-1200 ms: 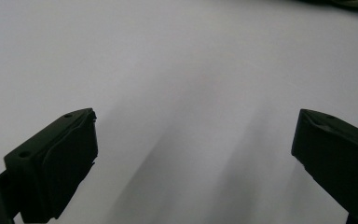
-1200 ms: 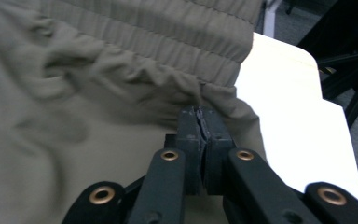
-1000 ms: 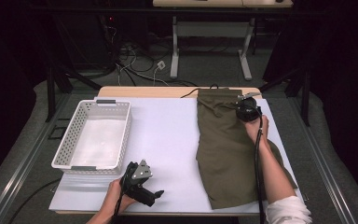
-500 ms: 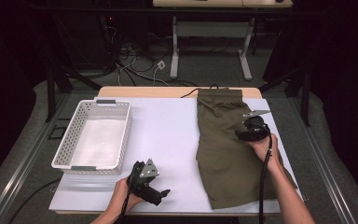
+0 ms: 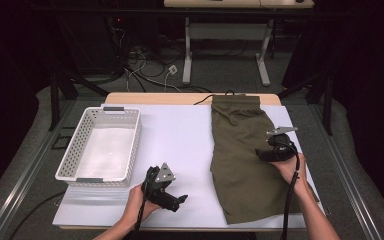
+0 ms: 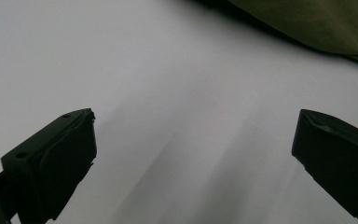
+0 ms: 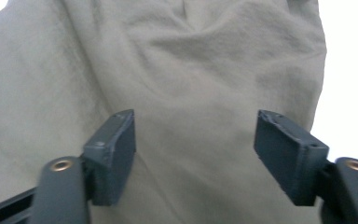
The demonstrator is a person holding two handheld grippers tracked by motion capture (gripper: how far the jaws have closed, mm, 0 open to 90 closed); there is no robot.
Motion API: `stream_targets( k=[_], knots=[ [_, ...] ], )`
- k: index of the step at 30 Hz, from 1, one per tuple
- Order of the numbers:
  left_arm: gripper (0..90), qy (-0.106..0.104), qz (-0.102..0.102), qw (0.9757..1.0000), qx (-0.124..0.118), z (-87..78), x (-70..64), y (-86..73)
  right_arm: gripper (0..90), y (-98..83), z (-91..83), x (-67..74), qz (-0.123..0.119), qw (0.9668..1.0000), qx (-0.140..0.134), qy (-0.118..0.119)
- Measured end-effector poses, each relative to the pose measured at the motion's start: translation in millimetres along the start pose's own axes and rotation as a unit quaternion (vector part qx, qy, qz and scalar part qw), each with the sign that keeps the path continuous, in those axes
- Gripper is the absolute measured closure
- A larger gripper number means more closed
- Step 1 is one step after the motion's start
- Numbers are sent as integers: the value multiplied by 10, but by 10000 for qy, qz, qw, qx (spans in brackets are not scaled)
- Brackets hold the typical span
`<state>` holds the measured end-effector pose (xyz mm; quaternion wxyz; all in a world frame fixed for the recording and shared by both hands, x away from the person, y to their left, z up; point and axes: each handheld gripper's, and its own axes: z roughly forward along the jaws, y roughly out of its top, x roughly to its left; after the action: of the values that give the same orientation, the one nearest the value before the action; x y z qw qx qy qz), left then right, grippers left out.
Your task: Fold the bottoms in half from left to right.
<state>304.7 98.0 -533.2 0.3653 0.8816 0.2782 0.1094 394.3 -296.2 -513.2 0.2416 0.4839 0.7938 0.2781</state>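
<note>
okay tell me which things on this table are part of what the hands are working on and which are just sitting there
In use:
olive shorts
right gripper, jaws just opened, over the shorts
left gripper, open over the white table cover

Lying about:
white basket, empty

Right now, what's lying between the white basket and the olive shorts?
Nothing: in the high view, only bare white table cover lies between the white basket and the olive shorts.

Right gripper — nearer, jaws newly apart
</note>
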Motion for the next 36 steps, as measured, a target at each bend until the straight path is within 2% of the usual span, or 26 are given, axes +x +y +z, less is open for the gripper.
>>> stream_targets(
  k=[5, 11, 15, 22, 24, 27, 28, 31, 33, 36],
  knots=[
    [0, 5, -33, 10000, 32, 82, 11, 77, 265, -69, -57, -9, 20, 10000, 23, -54],
    [0, 8, -62, 10000, -26, 173, 19, 256, 284, -134, -96, -35, 37, 9998, 44, -187],
    [0, -34, -91, 9999, -61, 249, 12, 377, 267, -174, -111, -86, 90, 9995, 107, -294],
    [0, -141, -108, 9998, -62, 400, -34, 531, 275, -215, -126, -121, 104, 9993, 156, -329],
    [0, -152, -97, 9998, -62, 441, -55, 567, 292, -217, -131, -130, 104, 9993, 131, -339],
    [0, -195, -109, 9997, -11, 522, -70, 624, 421, -229, -120, -156, 113, 9990, 165, -387],
    [0, -211, -130, 9997, -9, 540, -71, 638, 493, -236, -122, -162, 159, 9988, 155, -444],
    [0, -218, -127, 9997, 25, 579, -70, 683, 493, -251, -106, -195, 244, 9981, 194, -527],
    [0, -195, -138, 9997, 71, 613, -78, 708, 405, -259, -80, -220, 377, 9974, 273, -548],
    [0, -207, -138, 9996, 124, 645, -75, 729, 442, -286, -12, -253, 469, 9965, 505, -478]
  ],
)
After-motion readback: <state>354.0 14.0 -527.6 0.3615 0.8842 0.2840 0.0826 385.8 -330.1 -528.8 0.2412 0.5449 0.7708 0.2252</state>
